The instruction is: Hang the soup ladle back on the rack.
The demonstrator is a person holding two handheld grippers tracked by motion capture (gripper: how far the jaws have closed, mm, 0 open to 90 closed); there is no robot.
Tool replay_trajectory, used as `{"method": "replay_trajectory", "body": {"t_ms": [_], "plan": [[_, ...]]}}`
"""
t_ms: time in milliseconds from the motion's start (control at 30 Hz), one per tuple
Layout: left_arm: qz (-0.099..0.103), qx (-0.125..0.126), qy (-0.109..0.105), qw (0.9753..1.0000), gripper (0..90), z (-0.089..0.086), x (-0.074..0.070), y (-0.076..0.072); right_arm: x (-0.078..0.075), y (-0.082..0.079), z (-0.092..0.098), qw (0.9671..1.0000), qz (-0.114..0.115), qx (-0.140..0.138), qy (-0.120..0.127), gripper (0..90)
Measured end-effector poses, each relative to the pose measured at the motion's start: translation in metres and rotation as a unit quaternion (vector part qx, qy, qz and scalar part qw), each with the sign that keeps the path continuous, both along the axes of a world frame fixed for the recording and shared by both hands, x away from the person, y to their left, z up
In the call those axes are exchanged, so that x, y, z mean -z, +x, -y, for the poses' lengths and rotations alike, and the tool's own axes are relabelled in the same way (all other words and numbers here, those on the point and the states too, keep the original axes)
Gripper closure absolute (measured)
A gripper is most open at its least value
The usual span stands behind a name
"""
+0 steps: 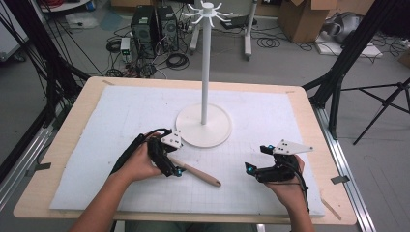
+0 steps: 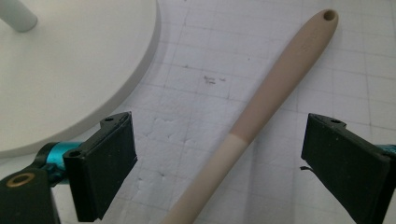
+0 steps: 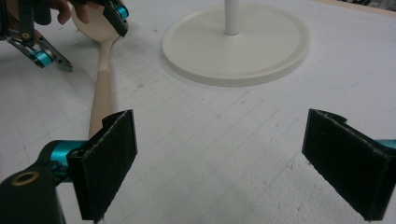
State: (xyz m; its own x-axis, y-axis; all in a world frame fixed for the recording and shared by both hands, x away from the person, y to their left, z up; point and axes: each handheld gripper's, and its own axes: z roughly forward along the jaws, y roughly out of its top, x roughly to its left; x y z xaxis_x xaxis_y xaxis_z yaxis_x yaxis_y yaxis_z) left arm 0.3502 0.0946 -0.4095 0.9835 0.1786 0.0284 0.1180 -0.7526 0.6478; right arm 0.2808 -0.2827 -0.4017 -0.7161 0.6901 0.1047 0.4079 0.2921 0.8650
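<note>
Right gripper point(image 1: 250, 170) sits low over the white mat point(image 1: 290, 116) near the front edge, jaws spread wide, nothing between them. Left gripper point(image 1: 175, 170) hovers over a beige spoon point(image 1: 198, 172) lying flat on the mat; jaws wide apart on either side of the handle, not touching it. Spoon bowl lies under the left hand point(image 1: 140, 162), handle end points toward the right gripper. Behind the spoon, a white stand point(image 1: 205, 72) with a round base and hooked top stands upright mid-table.

Both grippers, left gripper point(image 1: 177, 171) and right gripper point(image 1: 249, 168), sit low with fingers spread wide (nothing gripped).
</note>
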Motion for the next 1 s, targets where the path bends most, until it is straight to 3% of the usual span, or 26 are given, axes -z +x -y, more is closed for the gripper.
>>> {"method": "replay_trajectory", "body": {"t_ms": [167,333,600,833,933,1000], "plan": [[-0.006,0.003,0.020,0.9998,13.0,0.003,0.007,0.002,0.002,0.001,-0.001,1.0000,-0.002,0.000,-0.002,9.3],[-0.023,0.021,0.020,0.9993,27.4,0.006,0.010,0.003,0.003,0.002,-0.002,1.0000,-0.005,0.000,-0.005,9.3],[-0.024,0.022,0.041,0.9986,38.3,0.008,0.014,0.004,0.002,0.002,0.000,1.0000,-0.005,0.005,-0.002,9.3],[-0.036,0.012,0.040,0.9985,42.2,0.009,0.015,0.005,0.003,0.003,-0.001,1.0000,-0.006,0.002,-0.005,9.3],[-0.044,0.027,0.041,0.9978,52.2,0.008,0.013,0.004,0.002,0.003,0.000,1.0000,-0.004,0.004,-0.003,9.4],[-0.036,0.033,0.040,0.9980,54.3,0.009,0.014,0.003,0.002,0.003,0.000,1.0000,-0.001,0.004,-0.001,9.4]]}}
